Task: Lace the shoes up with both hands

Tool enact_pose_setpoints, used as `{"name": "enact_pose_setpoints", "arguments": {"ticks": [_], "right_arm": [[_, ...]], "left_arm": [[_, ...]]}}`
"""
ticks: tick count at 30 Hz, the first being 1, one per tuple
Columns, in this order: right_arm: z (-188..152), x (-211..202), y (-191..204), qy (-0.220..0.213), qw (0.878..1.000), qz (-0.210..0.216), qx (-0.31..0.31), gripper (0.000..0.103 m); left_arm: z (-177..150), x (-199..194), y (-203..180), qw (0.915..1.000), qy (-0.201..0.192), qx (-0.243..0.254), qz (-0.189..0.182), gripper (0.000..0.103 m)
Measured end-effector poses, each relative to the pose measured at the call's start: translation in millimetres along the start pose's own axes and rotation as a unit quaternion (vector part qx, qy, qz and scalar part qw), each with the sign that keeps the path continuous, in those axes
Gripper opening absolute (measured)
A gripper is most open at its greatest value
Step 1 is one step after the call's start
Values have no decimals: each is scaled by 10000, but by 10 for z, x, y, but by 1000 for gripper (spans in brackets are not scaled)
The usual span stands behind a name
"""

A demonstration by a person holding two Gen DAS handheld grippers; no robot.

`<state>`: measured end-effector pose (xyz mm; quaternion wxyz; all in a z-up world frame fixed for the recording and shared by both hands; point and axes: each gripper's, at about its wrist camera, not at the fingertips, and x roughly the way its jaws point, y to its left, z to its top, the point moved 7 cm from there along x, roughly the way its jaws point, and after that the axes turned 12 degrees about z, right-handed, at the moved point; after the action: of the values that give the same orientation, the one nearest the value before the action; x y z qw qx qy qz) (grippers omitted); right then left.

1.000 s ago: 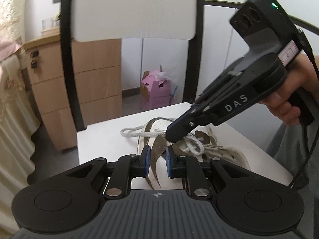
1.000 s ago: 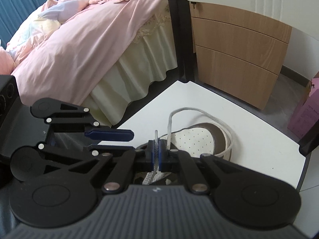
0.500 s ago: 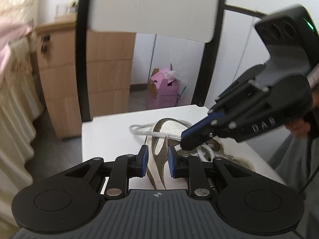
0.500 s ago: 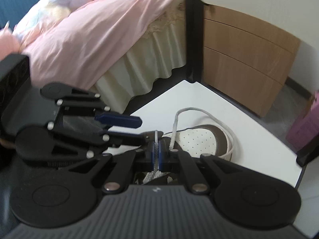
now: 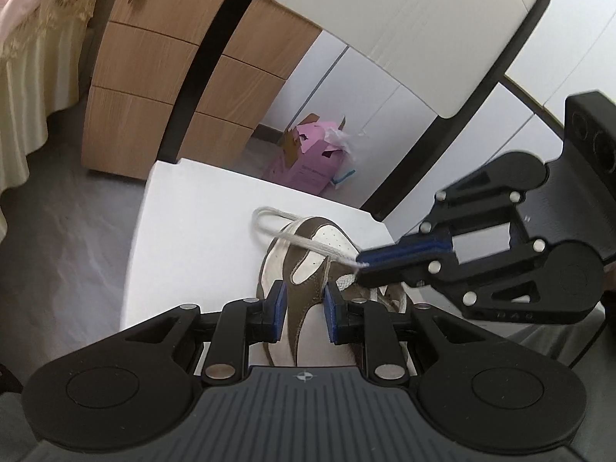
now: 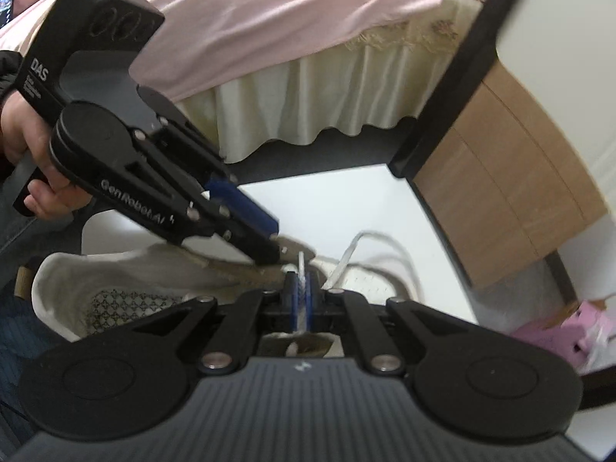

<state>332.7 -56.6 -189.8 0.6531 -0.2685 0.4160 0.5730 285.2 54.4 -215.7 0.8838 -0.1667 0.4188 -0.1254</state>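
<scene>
A brown and white shoe [image 5: 331,235] lies on the white chair seat [image 5: 200,223], toe pointing away in the left wrist view. My left gripper [image 5: 304,310] has its blue pads closed on the shoe's brown eyelet flap. In the right wrist view the left gripper [image 6: 274,244] reaches in from the left onto the shoe [image 6: 115,281], a hand on its handle. My right gripper [image 6: 302,292] is shut on the white lace [image 6: 302,269]. Seen from the left wrist, the right gripper [image 5: 360,268] holds the lace [image 5: 304,244] taut above the toe, and a loop of it lies beyond the toe.
The chair's white backrest [image 5: 404,19] and black frame rise behind the seat. A wooden drawer unit [image 5: 154,77] stands to the left, and a pink box [image 5: 312,158] sits on the floor beyond. A bed with a pink cover [image 6: 269,19] lies nearby.
Both grippers have rolled, so both views are tilted. The left gripper has come closer over the shoe, its pads a little wider on the flap. The right gripper keeps the lace.
</scene>
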Motion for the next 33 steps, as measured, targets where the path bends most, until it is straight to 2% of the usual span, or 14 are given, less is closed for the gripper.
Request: {"name": "enact_pose_setpoints", "arguments": {"ticks": [5,12,22,29,33], "right_arm": [[125,103,52,373,9984,213,-358,4],[171,168,79,745,9955,273,-526,4],[167,248,107,1276,9897,388,-515,4],[204,281,57,1478,9880,380,-232,4],[216,300,66,1546,9874,335,-95,4]], "left_arm": [[0,30,78,9988,165,-430,-174,24],[0,67,120,9968,342,-670,-272,24],[-22,80,126,9964,406,-692,-273,24],[-27,81,123,9968,412,-644,-251,24],[-30,53,73,9987,318,-381,-127,24]]}}
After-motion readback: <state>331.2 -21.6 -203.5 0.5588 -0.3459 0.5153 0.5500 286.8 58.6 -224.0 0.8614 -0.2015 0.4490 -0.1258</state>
